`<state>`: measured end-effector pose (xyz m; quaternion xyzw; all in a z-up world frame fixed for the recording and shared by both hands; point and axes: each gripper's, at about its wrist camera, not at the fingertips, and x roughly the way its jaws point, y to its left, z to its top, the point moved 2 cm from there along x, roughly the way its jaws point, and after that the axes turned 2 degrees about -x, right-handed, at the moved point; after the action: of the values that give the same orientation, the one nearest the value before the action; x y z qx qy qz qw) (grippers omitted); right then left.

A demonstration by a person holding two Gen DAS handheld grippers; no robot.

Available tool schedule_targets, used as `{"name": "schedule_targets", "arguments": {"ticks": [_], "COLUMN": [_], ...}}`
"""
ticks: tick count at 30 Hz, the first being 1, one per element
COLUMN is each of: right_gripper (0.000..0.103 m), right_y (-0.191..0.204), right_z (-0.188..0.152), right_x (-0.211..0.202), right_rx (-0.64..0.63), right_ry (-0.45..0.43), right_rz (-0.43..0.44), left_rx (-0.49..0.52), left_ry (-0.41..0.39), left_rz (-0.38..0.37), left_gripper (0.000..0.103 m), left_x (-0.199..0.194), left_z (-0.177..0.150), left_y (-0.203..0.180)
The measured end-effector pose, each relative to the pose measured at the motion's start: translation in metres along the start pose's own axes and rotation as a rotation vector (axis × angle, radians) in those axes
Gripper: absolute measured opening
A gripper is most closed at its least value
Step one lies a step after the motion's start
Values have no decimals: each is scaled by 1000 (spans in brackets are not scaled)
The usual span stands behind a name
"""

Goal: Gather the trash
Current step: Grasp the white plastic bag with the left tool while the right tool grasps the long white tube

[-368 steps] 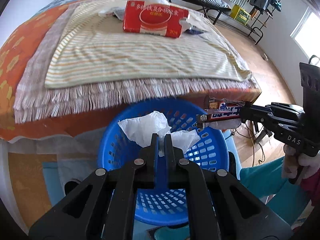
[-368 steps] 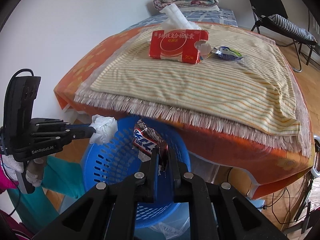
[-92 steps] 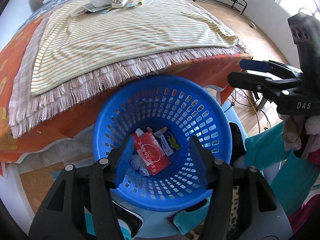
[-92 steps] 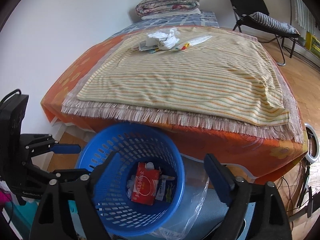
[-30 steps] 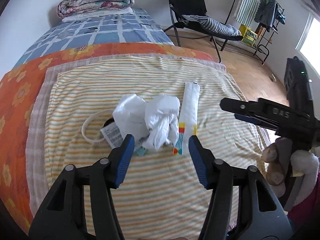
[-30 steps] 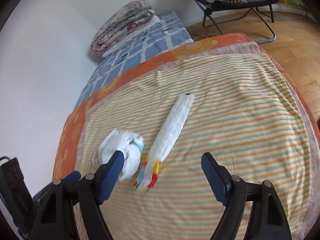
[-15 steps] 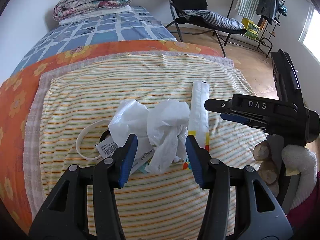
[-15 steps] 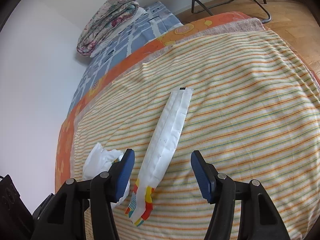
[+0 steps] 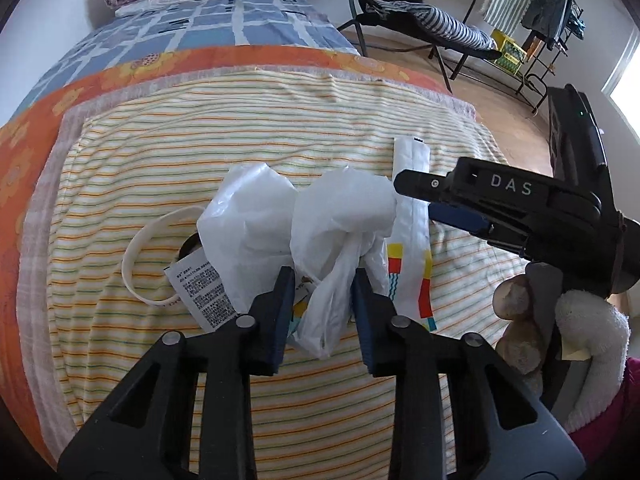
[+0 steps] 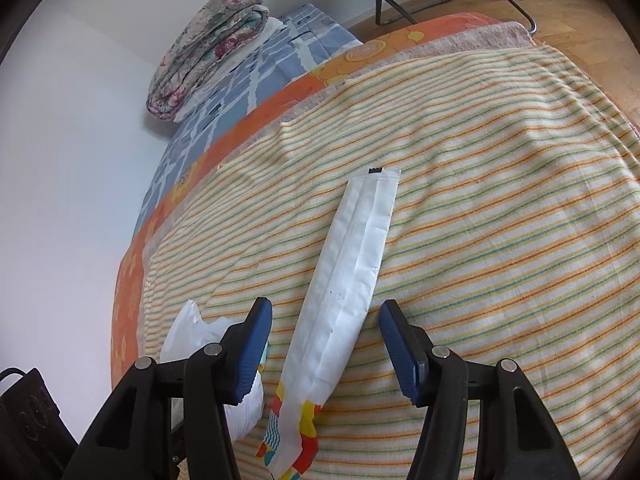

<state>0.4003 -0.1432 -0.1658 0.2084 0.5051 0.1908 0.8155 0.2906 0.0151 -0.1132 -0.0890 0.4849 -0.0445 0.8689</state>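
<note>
A knotted white plastic bag (image 9: 332, 216) lies on the striped blanket (image 9: 240, 120), with a second crumpled white piece (image 9: 244, 216) to its left. My left gripper (image 9: 322, 276) is closing around the bag's hanging tail, and a sliver of coloured wrapper still shows beside the left pad. A long white wrapper (image 10: 356, 256) with a coloured end lies to the right of the bag (image 10: 188, 332). My right gripper (image 10: 326, 312) straddles it, jaws closing, pads apart from it. In the left wrist view the right gripper (image 9: 416, 200) hovers over the wrapper (image 9: 414, 248).
A white ring band (image 9: 160, 221) and a printed label (image 9: 200, 288) lie left of the bag. A folded quilt (image 10: 204, 48) sits at the bed's far end. A folding chair (image 9: 400, 4) stands on the wooden floor beyond. A hand in a fuzzy sleeve (image 9: 520, 320) holds the right gripper.
Both grippers came down closer to the blanket. The left jaws narrowed around the bag's tail. The right jaws narrowed either side of the long wrapper.
</note>
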Motion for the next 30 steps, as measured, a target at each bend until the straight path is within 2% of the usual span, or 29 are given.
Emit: {"name": "schedule_targets", "arguments": {"ticks": [3, 5, 7, 11, 12, 14, 19, 23, 24, 25, 26, 27, 28, 30], "right_gripper": [58, 52, 39, 23, 10, 8, 0, 0, 1, 7, 18, 51, 74, 71], "right_y": [4, 6, 8, 5, 4, 3, 13, 21, 22, 21, 19, 16, 13, 11], "right_z": [1, 1, 2, 2, 3, 3, 2, 0, 0, 0, 0, 0, 0, -1], "right_x": [1, 3, 4, 3, 1, -2, -15, -21, -22, -21, -20, -17, -15, -12], "right_rx": [-17, -36, -49, -47, -36, -18, -63, -101, -103, -94, -76, -49, -35, -32], "right_ry": [-6, -9, -14, -17, -18, -19, -55, -69, -68, -63, -52, -33, -23, -36], "right_rz": [-21, -44, -65, -48, -22, 8, 8, -3, 3, 0, -8, -14, -21, -16], "left_rx": [9, 17, 19, 14, 10, 2, -2, -5, -4, -3, -2, -1, 0, 2], "left_ry": [-7, -11, -15, -28, -33, -44, -66, -79, -82, -84, -85, -87, -89, -94], "left_rz": [7, 17, 25, 35, 36, 37, 40, 38, 38, 39, 38, 38, 38, 40], "left_gripper": [22, 21, 19, 18, 18, 18, 17, 17, 17, 17, 17, 17, 17, 17], "left_x": [-2, -3, -4, -11, -13, -19, -33, -43, -45, -47, -48, -49, -51, -54], "left_z": [-1, -3, -3, -4, -5, -5, -5, -7, -7, -7, -8, -8, -8, -9], "left_y": [-1, -2, -2, 3, 5, 9, 14, 16, 17, 17, 17, 18, 18, 20]}}
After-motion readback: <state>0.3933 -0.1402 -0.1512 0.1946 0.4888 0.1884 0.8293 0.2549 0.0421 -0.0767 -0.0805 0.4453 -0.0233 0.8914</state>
